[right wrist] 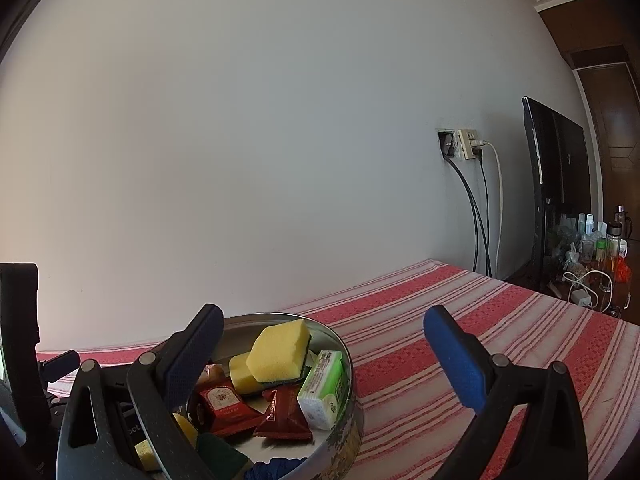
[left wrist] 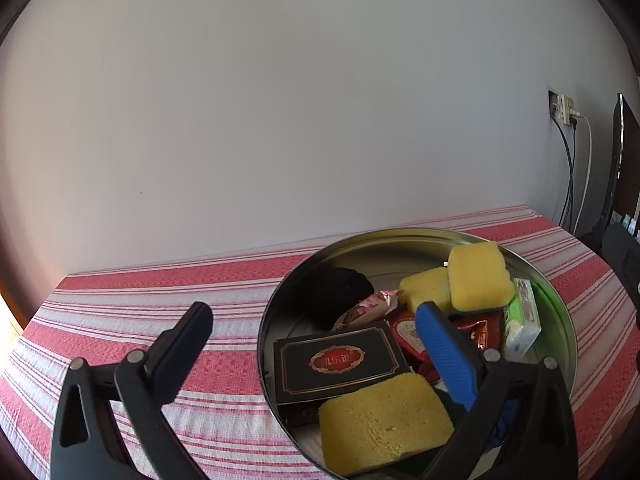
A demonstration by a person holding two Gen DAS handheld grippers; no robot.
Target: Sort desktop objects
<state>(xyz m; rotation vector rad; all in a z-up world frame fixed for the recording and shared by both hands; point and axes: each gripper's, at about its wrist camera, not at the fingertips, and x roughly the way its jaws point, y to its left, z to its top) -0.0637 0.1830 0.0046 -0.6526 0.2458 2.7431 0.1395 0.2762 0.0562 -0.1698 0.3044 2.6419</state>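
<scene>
A round metal tin (left wrist: 562, 308) (right wrist: 349, 364) sits on the striped cloth, filled with yellow sponges (left wrist: 478, 276) (right wrist: 280, 350), a dark box with a red label (left wrist: 336, 360), red snack packets (left wrist: 408, 334) (right wrist: 222, 404) and a green-white tissue pack (left wrist: 522, 320) (right wrist: 325, 388). My left gripper (left wrist: 316, 320) stands open above the tin's left rim, its blue-padded finger (left wrist: 446, 354) over the contents. To the right of the tin my right gripper (right wrist: 324, 328) hangs open; its left finger (right wrist: 192, 356) overlaps the tin, and nothing is held.
A red and white striped cloth (left wrist: 160, 288) (right wrist: 480, 320) covers the table against a white wall. A wall socket with cables (right wrist: 464, 144) and a dark monitor (right wrist: 560, 184) stand at the right, with bottles and clutter (right wrist: 596, 248) beyond the table edge.
</scene>
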